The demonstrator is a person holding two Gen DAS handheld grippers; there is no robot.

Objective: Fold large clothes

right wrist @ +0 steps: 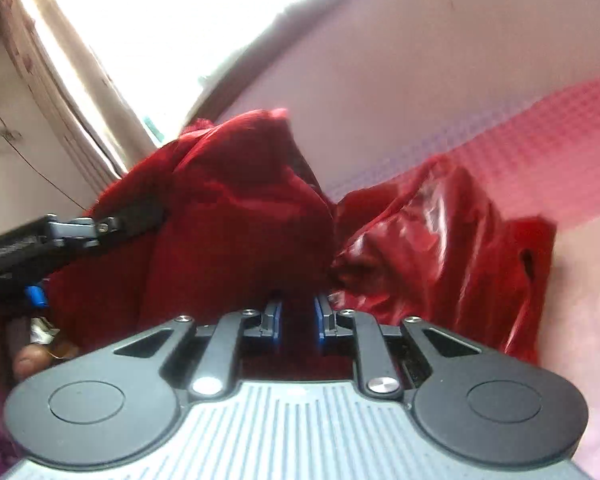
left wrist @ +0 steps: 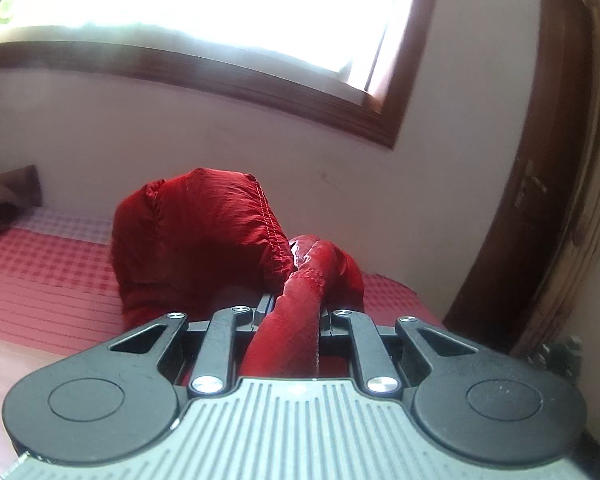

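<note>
A shiny red garment (left wrist: 196,236) lies bunched on the bed. My left gripper (left wrist: 296,300) is shut on a twisted, stitched edge of the red garment (left wrist: 300,320) that runs back between its fingers. In the right wrist view the garment (right wrist: 228,216) rises in a heap, with a glossy part (right wrist: 440,232) spread to the right. My right gripper (right wrist: 298,300) has its blue-padded fingers (right wrist: 275,314) close together with red cloth between them. The left gripper (right wrist: 100,226) shows at the left, gripping the same garment.
A bed with a red and pink checked cover (left wrist: 40,280) carries the garment. A brown pillow (left wrist: 8,200) lies at its far left. A wood-framed window (left wrist: 220,20) is in the white wall behind. A dark wooden door (left wrist: 540,200) stands at the right. Curtains (right wrist: 60,60) hang by the window.
</note>
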